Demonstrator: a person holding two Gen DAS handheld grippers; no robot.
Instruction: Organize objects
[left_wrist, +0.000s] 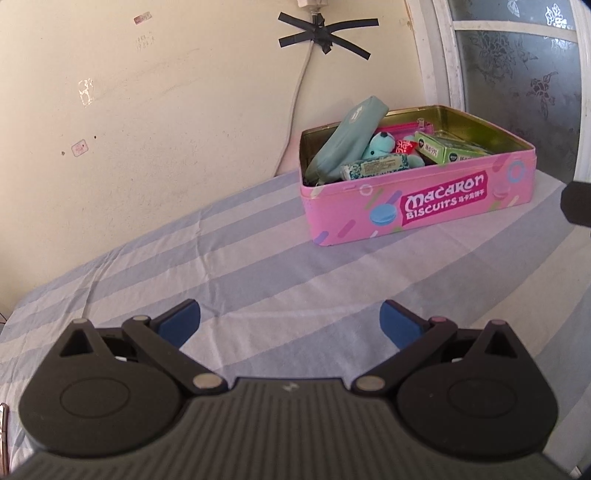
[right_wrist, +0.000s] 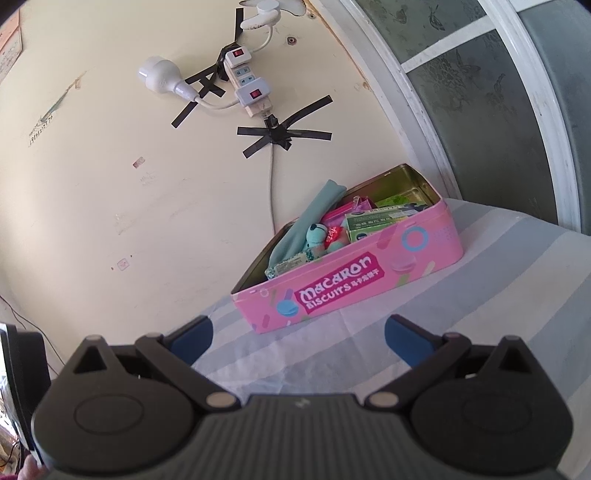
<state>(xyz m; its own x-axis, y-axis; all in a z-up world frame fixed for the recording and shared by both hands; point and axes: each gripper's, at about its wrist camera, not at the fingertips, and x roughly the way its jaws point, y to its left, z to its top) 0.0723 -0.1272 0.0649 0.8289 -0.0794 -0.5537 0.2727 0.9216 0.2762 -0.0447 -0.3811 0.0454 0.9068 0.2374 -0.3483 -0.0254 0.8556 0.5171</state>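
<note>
Nearest the lens in the left wrist view, the left tongs (left_wrist: 290, 323) stand spread wide with nothing between the blue pads (left_wrist: 181, 325), hovering over bare striped bedsheet (left_wrist: 258, 266). In the right wrist view the right tongs (right_wrist: 297, 338) are likewise splayed wide and hold nothing, with the sheet under them and the tin just beyond.

The pink biscuit tin (left_wrist: 417, 199), lettered "Macaron Biscuits", sits lidless on the bed near the far corner, where the cream wall (left_wrist: 147, 110) meets the white-framed frosted window (left_wrist: 517, 74). Inside it a teal pencil pouch (left_wrist: 347, 140) leans tilted against the left end wall, its top rising above the rim. A teal plush bear (left_wrist: 380, 144) lies beside the pouch, with a small red packet (left_wrist: 404, 147) touching it. A wrapped patterned bar (left_wrist: 373, 167) lies along the front wall. Green cartons (left_wrist: 447, 147) fill the right half, and a pink zip pouch (left_wrist: 402, 129) shows behind them.

A white cable (left_wrist: 299, 88) runs down the wall behind the tin, fixed by crossed black tape (left_wrist: 325, 31). The right wrist view shows the cable rising to a white power strip (right_wrist: 245, 79) taped to the wall, with a white plug (right_wrist: 162, 77) beside it. A dark object (left_wrist: 576, 203) intrudes at the right edge of the left view; what it is cannot be told.

Between both tongs and the tin's front wall the sheet lies open, and it stays open leftward along the wall.
</note>
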